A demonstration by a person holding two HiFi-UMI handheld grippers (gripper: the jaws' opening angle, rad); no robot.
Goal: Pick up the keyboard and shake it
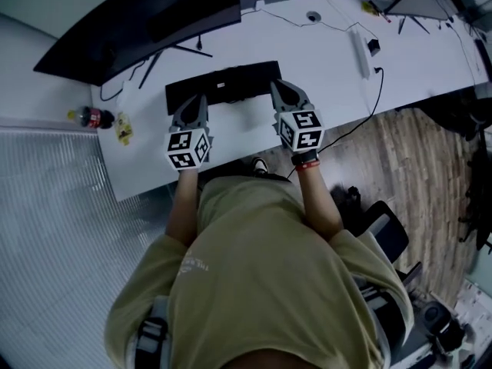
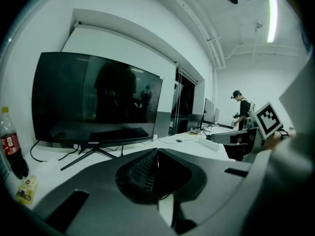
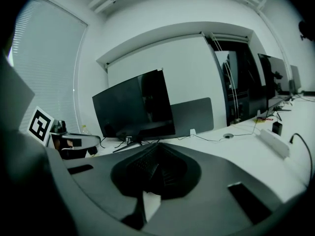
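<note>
A black keyboard (image 1: 231, 83) lies on the white desk (image 1: 330, 91), just in front of the monitor. In the head view my left gripper (image 1: 201, 98) points at its left part and my right gripper (image 1: 275, 87) at its right end. Both sets of tips reach over the near edge; contact cannot be told. The left gripper view has the left gripper (image 2: 157, 151) with its jaws together and nothing between them. My right gripper (image 3: 158, 145) stands the same way in its own view. The keyboard is hidden under the jaws in both gripper views.
A large dark monitor (image 1: 138, 21) stands behind the keyboard. A cola bottle (image 1: 92, 118) and a yellow packet (image 1: 123, 129) sit at the desk's left. A white power strip (image 1: 361, 52) with cables lies to the right. A person (image 2: 241, 109) stands far off.
</note>
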